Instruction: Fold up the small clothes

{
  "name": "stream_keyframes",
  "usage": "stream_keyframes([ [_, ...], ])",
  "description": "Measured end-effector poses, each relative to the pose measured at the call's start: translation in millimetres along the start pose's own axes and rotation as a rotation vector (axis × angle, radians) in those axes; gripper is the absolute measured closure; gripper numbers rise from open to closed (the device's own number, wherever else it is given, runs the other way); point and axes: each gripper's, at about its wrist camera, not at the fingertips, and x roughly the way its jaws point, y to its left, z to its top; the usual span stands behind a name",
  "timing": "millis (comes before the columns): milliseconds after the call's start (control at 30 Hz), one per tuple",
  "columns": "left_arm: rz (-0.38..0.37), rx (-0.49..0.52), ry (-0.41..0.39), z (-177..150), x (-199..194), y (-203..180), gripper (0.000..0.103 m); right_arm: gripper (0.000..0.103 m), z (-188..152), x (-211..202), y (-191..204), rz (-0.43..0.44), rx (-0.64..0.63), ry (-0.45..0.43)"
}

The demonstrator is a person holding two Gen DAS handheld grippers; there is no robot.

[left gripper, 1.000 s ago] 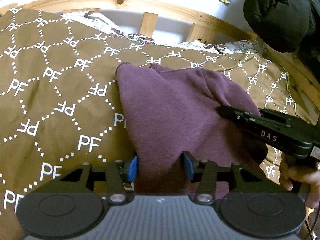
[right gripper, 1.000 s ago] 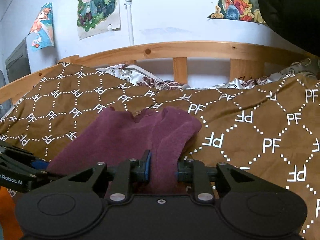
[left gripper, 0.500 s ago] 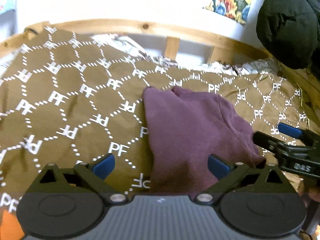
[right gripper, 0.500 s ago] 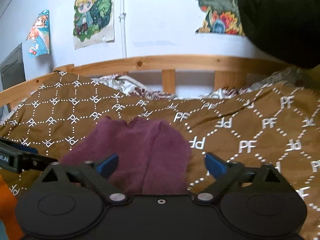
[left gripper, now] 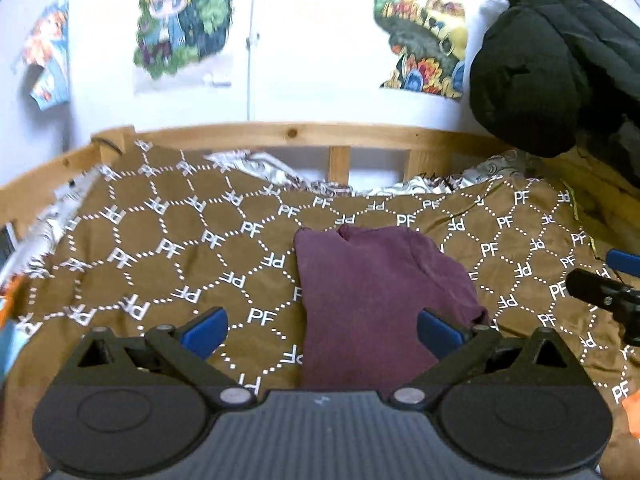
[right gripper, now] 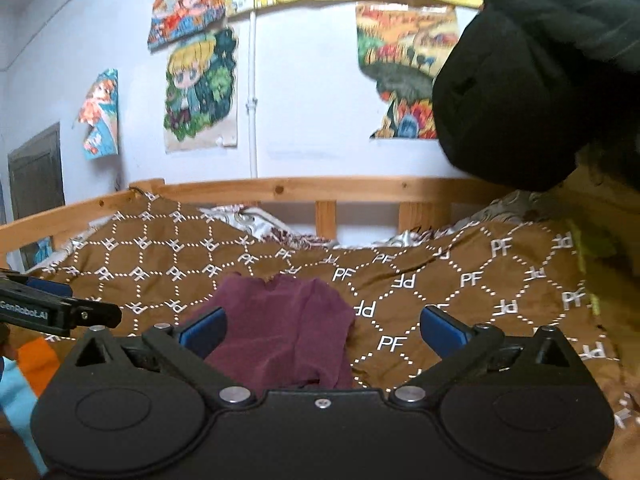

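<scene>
Garment [left gripper: 372, 300]: one, maroon, folded, lying on the brown bedspread [left gripper: 168, 256], at 12 o'clock from both grippers. Released since the earlier frame. Left gripper [left gripper: 322, 328] and right gripper [right gripper: 322, 326]: fingers have just been opening, now wide, nothing between the pads. Posters: right view shows five, left view three. Black coat [right gripper: 532, 88]: one, at 2 o'clock.

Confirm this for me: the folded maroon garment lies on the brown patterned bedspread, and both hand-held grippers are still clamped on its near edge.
Not quite. The maroon garment does lie folded on the brown bedspread, but neither tool grips it. The left hand-held gripper and the right hand-held gripper have just been opening; their jaws stand wide and clear of the cloth. Both wrist views show it.
</scene>
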Motion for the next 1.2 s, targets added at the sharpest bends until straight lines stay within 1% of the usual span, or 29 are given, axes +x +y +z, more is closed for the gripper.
stream_keyframes([
  [167, 0.014, -0.022, -0.035, -14, -38, -2, 0.000, 0.001, -4, -40, 5, -0.014, 0.028, -0.023],
  [233, 0.018, -0.016, -0.045, -19, -50, -3, 0.000, 0.001, -6, -54, 7, -0.019, 0.039, -0.038],
  [367, 0.036, 0.017, -0.040, -31, -63, -7, 0.000, 0.001, -11, -75, 14, -0.033, 0.047, -0.048],
  [500, 0.033, 0.037, -0.017, -45, -67, -6, 0.000, 0.001, -20, -92, 16, -0.044, 0.043, -0.056],
  [600, 0.027, 0.024, 0.022, -53, -66, -4, 0.000, 0.001, -27, -93, 16, -0.048, 0.025, -0.033],
  [700, 0.031, 0.012, 0.042, -60, -64, -1, 0.000, 0.001, -32, -93, 14, -0.048, 0.040, -0.014],
  [900, 0.056, 0.032, 0.052, -68, -60, -1, 0.000, 0.001, -43, -91, 15, -0.039, 0.035, 0.031],
  [1200, 0.060, 0.018, 0.065, -70, -54, 1, 0.000, 0.001, -49, -84, 16, -0.037, 0.034, 0.056],
])
